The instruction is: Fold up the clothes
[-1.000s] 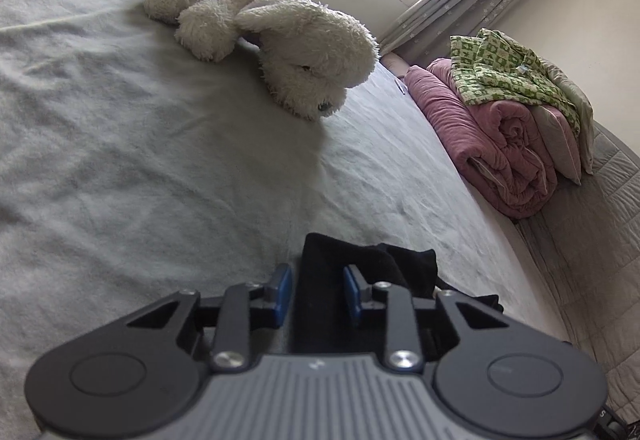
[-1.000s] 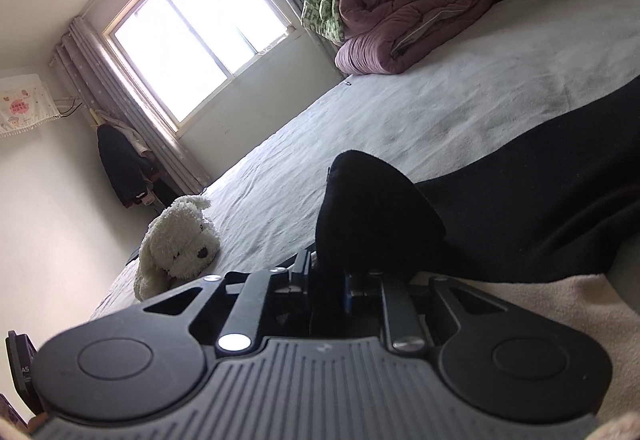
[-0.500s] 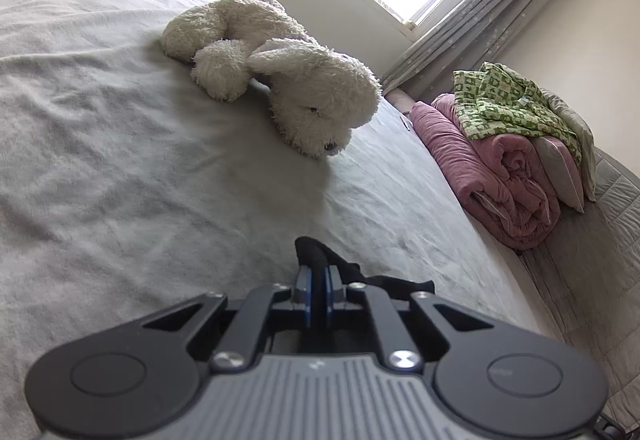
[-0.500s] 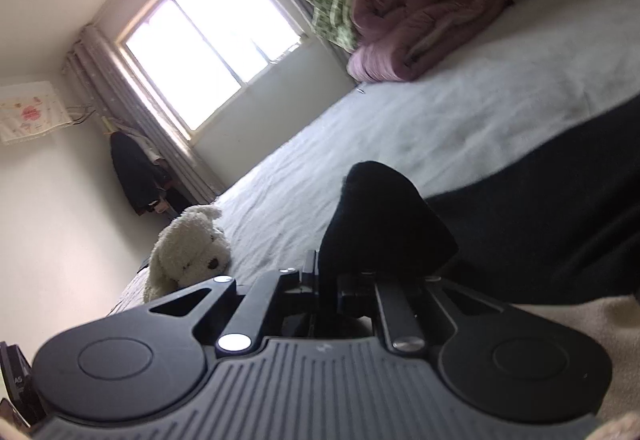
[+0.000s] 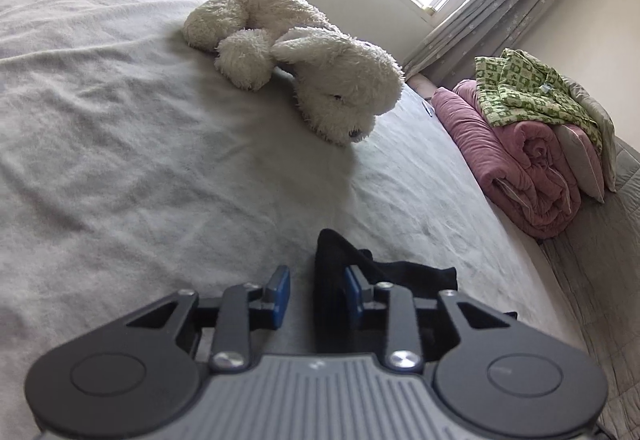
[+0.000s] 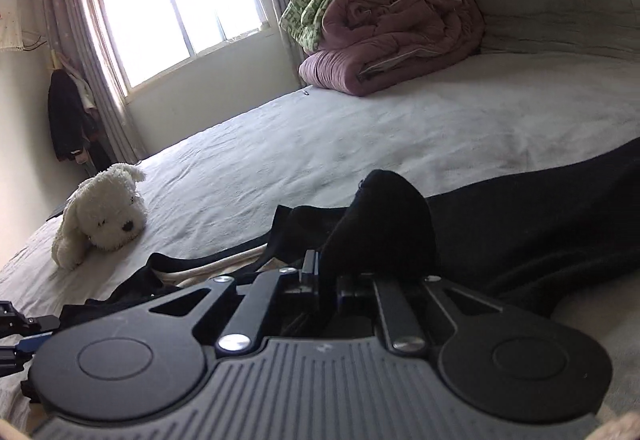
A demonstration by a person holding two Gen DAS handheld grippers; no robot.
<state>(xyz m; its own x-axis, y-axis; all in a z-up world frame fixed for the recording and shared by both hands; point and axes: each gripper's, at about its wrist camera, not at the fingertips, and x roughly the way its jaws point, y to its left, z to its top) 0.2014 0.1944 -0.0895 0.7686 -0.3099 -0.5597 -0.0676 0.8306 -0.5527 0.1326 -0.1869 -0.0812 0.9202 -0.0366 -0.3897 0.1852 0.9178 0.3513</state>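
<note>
A black garment [image 6: 520, 224] lies spread on the grey bed sheet [image 6: 400, 136], with a beige cloth [image 6: 224, 264] showing under its edge. My right gripper [image 6: 326, 276] is shut on a raised fold of the garment, which bulges up in front of the jaws. In the left wrist view, another corner of the black garment [image 5: 400, 276] stands between the fingers of my left gripper [image 5: 316, 284]. Its jaws are opening: the cloth leans on the right blue pad [image 5: 354, 286], and the left pad stands clear of it. The left gripper [image 6: 24, 336] also shows at the lower left edge of the right wrist view.
A white plush dog [image 5: 320, 80] lies on the sheet ahead of the left gripper. A rolled pink quilt [image 5: 520, 160] with a green patterned cloth [image 5: 528, 92] and a pillow on top sits at the head of the bed. A window [image 6: 172, 4] and curtains stand beyond.
The left jaws, closed on the black cloth half a second ago, have spread apart. The right gripper has rolled to a more level view and keeps its pinch on the fold.
</note>
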